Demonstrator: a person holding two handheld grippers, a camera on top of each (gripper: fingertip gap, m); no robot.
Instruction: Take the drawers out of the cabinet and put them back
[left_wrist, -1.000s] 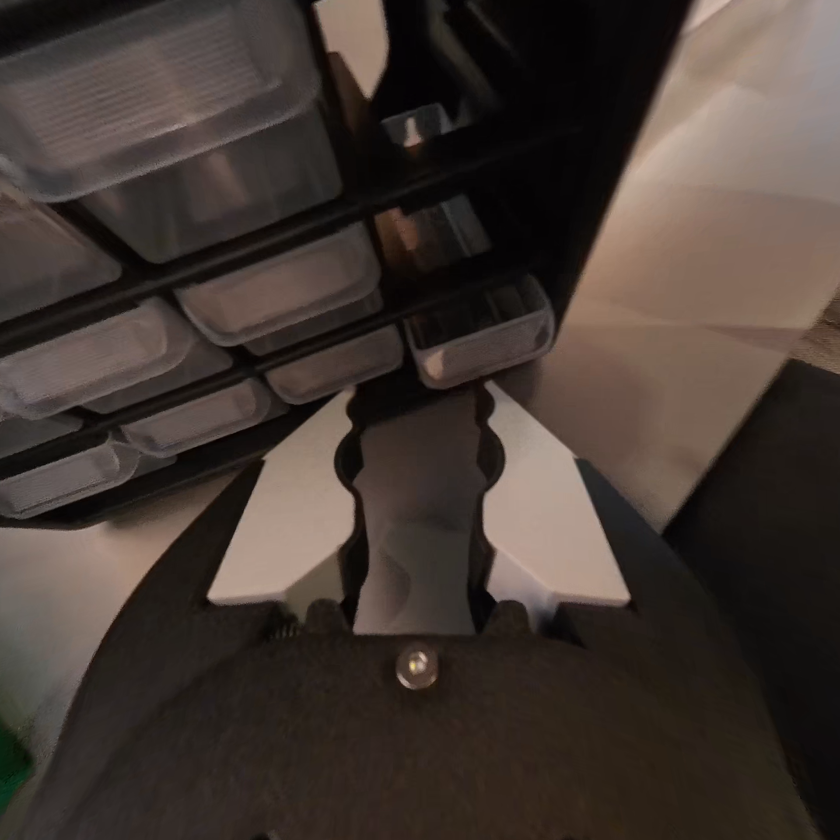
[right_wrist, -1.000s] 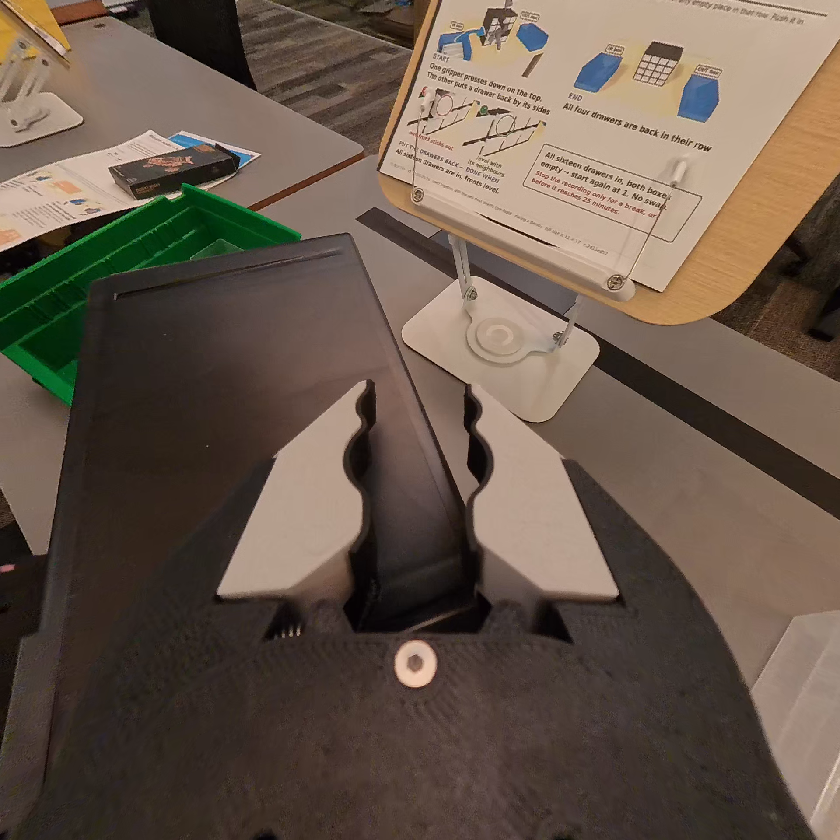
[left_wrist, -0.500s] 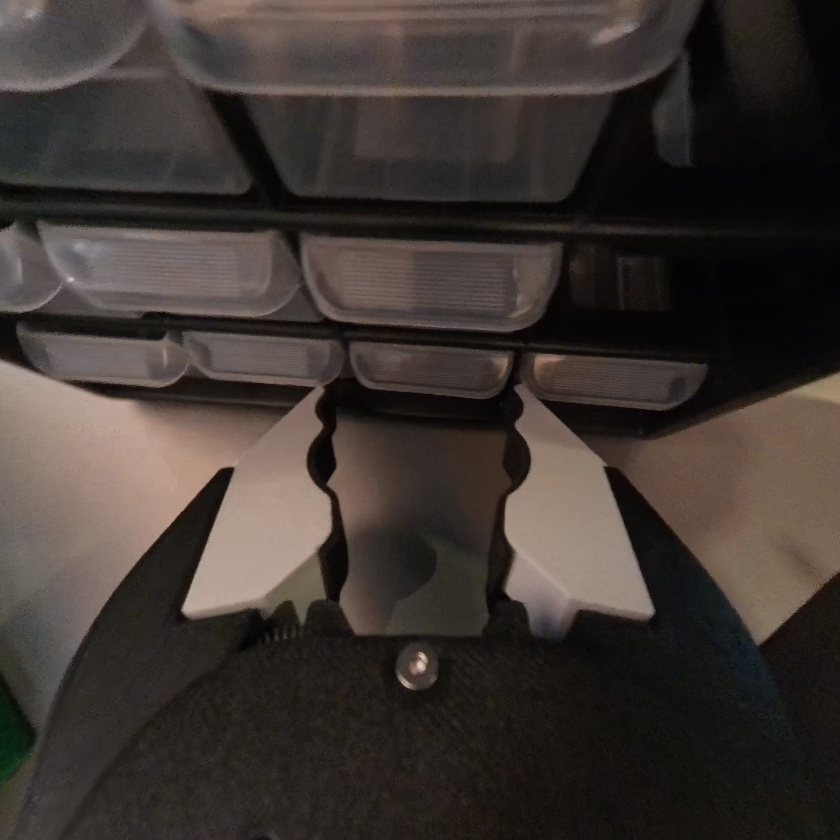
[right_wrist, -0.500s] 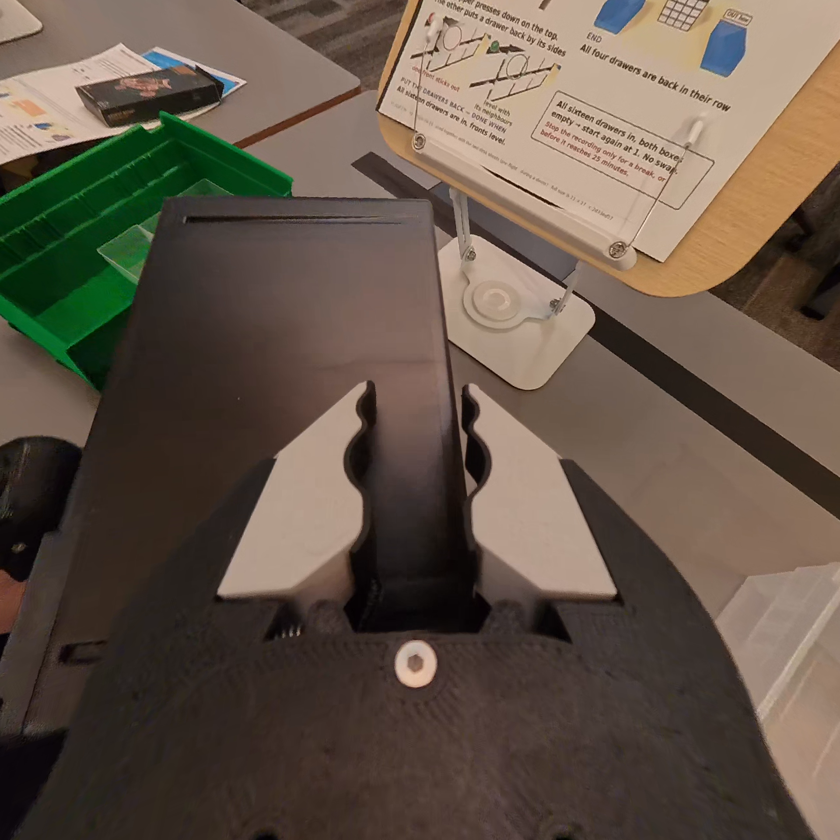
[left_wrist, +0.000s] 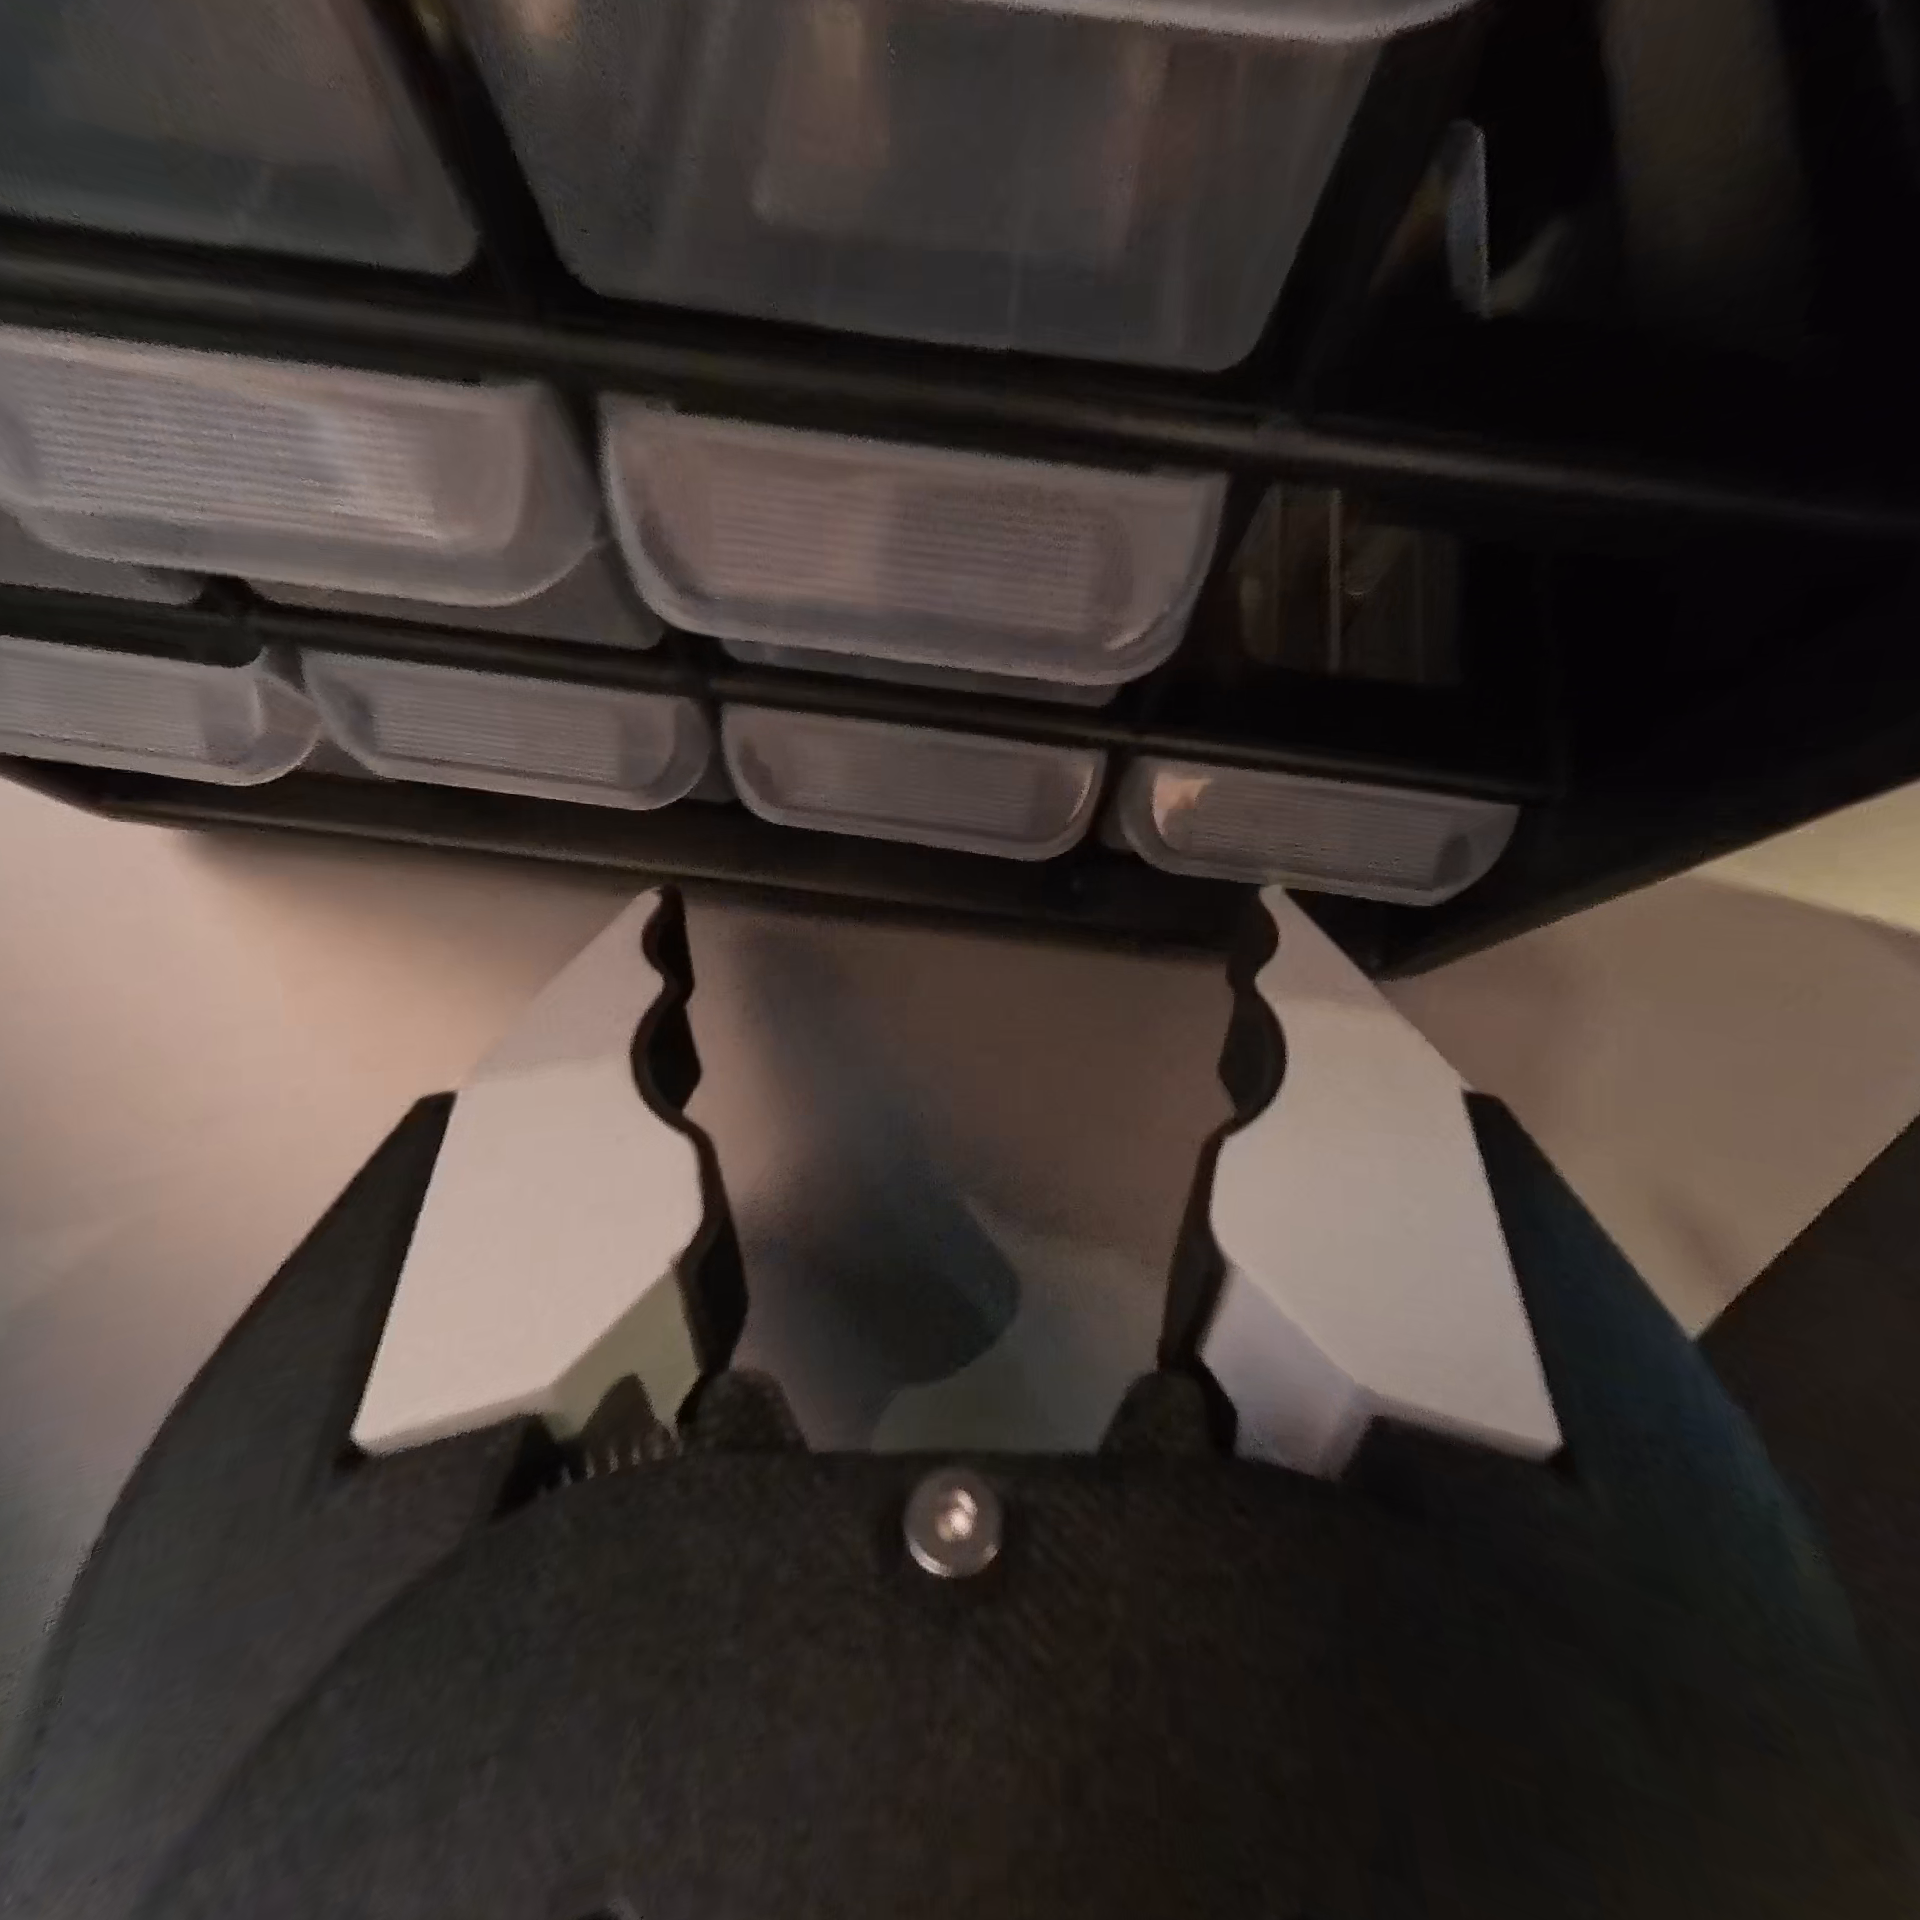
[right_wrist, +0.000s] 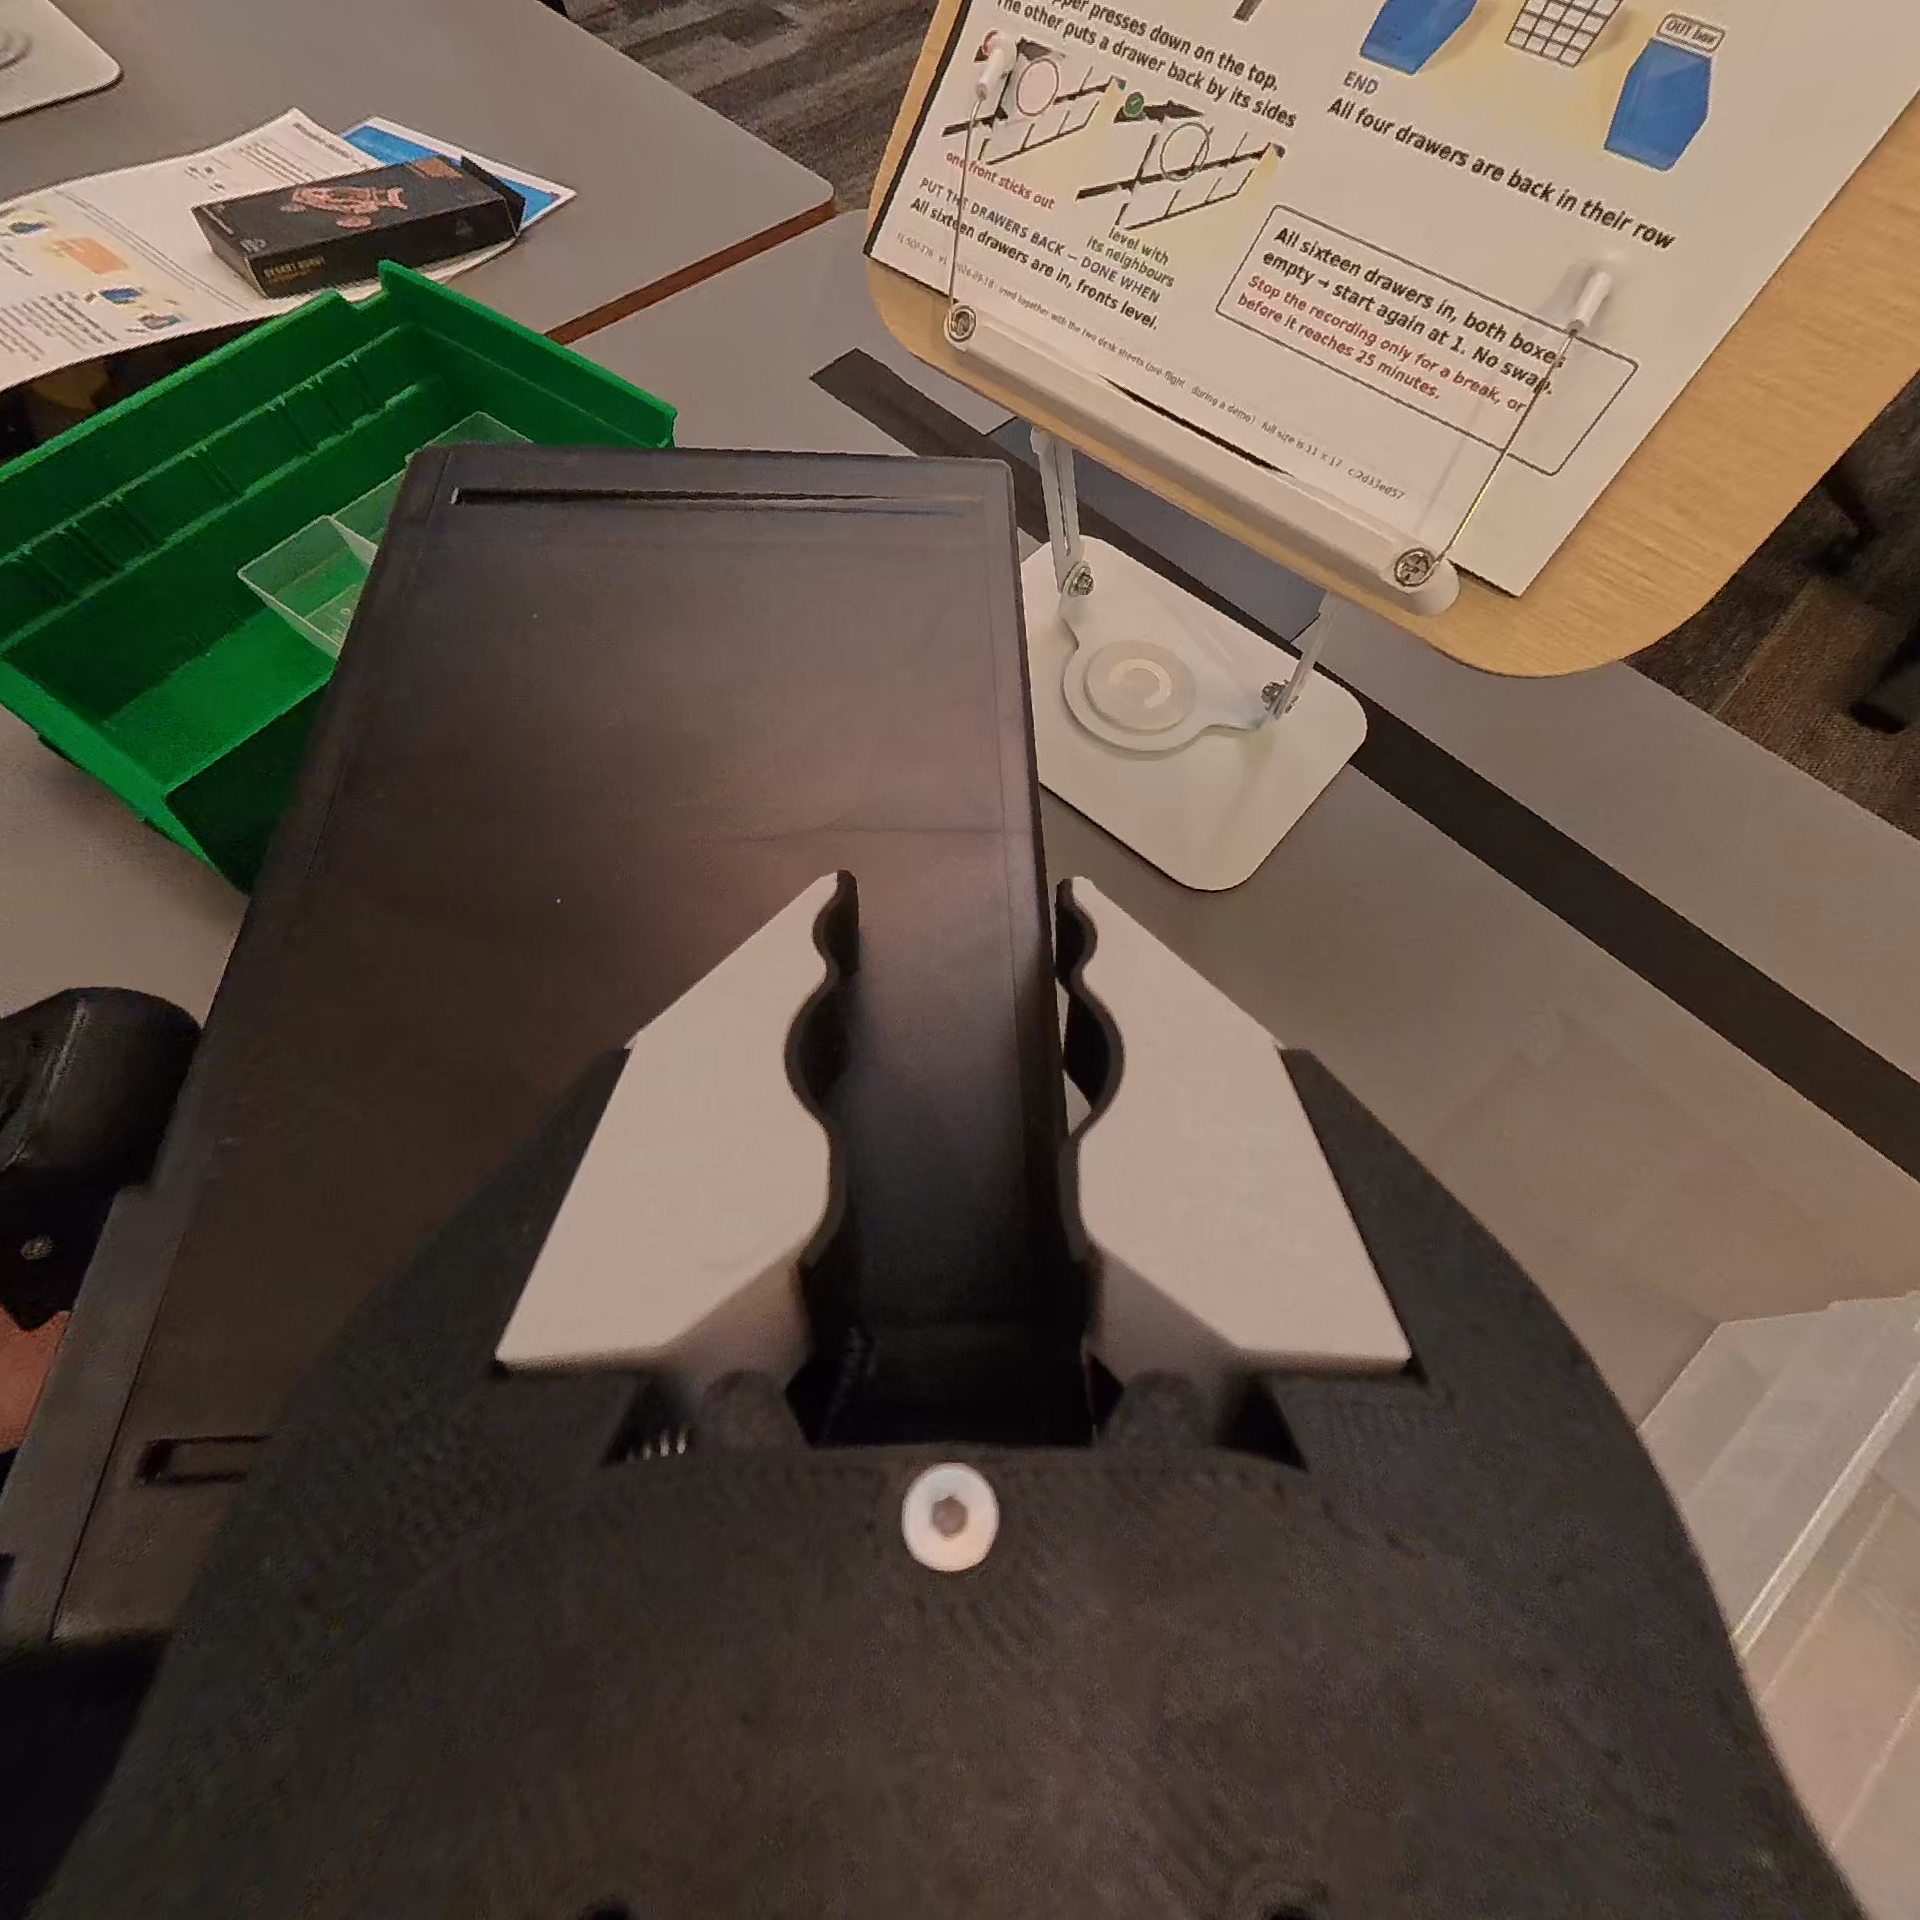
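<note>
The black cabinet (left_wrist: 1683, 727) fills the top of the left wrist view with rows of clear drawers. Its bottom row holds several drawers, among them the third (left_wrist: 914, 790) and the fourth (left_wrist: 1309, 831). The row above has an empty slot (left_wrist: 1351, 582) at its right end. My left gripper (left_wrist: 961, 904) is wide open and empty, its tips just in front of the cabinet's bottom edge, below the third drawer. My right gripper (right_wrist: 956, 888) is narrowly open and empty above the cabinet's flat top (right_wrist: 623, 779), over its right edge.
A green bin (right_wrist: 156, 540) left of the cabinet holds a clear drawer (right_wrist: 312, 582). An instruction board (right_wrist: 1714, 499) on a white stand (right_wrist: 1195, 748) is behind it on the right. A clear plastic bin (right_wrist: 1818, 1507) sits at the lower right. A black box (right_wrist: 353, 218) lies on papers far left.
My left gripper swung from the cabinet's right corner to face its front squarely and opened wider. My right gripper shifted slightly over the cabinet top, its gap unchanged.
</note>
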